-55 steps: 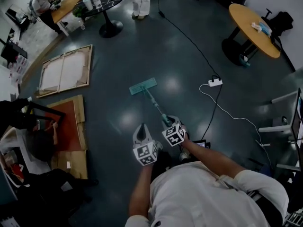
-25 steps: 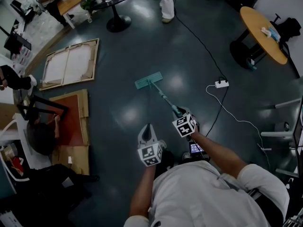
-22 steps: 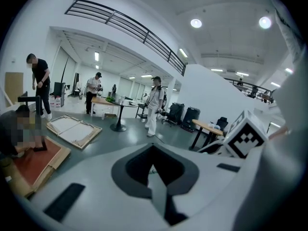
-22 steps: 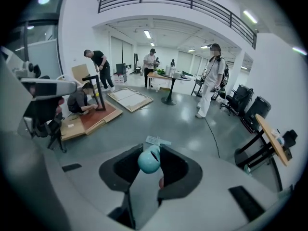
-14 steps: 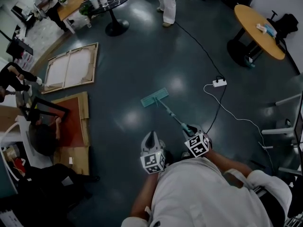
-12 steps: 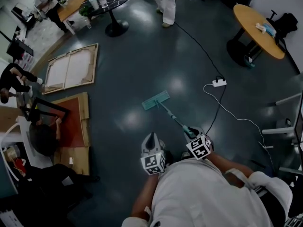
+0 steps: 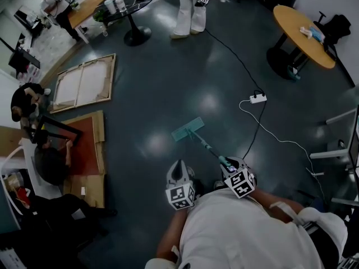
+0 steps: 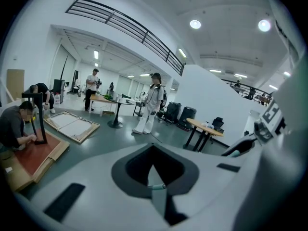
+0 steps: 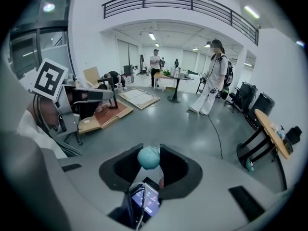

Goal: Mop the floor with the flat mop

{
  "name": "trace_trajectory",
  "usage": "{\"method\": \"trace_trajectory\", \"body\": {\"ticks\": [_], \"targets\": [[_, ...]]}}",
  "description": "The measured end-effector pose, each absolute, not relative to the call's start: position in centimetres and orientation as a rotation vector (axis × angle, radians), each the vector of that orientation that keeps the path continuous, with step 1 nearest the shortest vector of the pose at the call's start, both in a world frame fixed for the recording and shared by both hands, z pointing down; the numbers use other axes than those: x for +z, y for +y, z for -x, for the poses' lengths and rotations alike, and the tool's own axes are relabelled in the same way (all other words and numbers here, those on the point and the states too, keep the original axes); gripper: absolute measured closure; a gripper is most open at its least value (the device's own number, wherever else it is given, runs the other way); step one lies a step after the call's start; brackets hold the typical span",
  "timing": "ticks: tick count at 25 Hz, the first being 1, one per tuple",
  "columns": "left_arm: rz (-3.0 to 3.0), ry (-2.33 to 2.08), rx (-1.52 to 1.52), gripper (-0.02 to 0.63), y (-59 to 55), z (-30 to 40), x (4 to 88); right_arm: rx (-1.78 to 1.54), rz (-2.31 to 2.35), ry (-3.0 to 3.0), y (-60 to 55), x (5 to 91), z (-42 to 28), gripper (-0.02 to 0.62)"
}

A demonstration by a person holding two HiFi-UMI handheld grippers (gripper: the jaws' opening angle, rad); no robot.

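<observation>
The teal flat mop (image 7: 188,129) lies pad-down ahead of the right gripper (image 7: 227,164). Its handle's rounded end sits between the jaws.

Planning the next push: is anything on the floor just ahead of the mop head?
Nothing close: the mop head, held by the right gripper, has bare floor around it. Farther ahead, leftward, lies a canvas frame; the power strip lies off right.

A white power strip (image 7: 258,98) lies near a wooden table (image 7: 291,21), well apart from a framed canvas (image 7: 84,83).
</observation>
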State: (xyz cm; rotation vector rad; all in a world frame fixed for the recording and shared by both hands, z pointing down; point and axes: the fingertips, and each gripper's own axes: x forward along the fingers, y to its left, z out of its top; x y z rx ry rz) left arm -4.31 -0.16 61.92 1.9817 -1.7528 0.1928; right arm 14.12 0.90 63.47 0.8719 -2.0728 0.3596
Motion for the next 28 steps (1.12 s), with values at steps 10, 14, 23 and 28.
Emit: {"method": "trace_trajectory", "body": {"ticks": [10, 14, 23, 28], "targets": [[-1.978, -1.730, 0.204, 0.601, -0.7, 4.2, 62.7, 0.371, -0.867, -2.097, 0.6, 64.7, -11.7, 0.482], [-1.976, -1.729, 0.206, 0.601, -1.5, 4.7, 62.8, 0.368, -0.850, -2.094, -0.5, 66.5, -9.8, 0.480], [-1.956, -1.784, 0.208, 0.601, -6.0, 8.3, 63.6, 0.329, -0.911, -2.086, -11.9, 72.6, -4.2, 0.480], [-1.949, -1.785, 0.228, 0.601, -7.3, 10.5, 64.1, 0.294, -0.966, -2.044, -19.9, 75.4, -0.6, 0.482]]}}
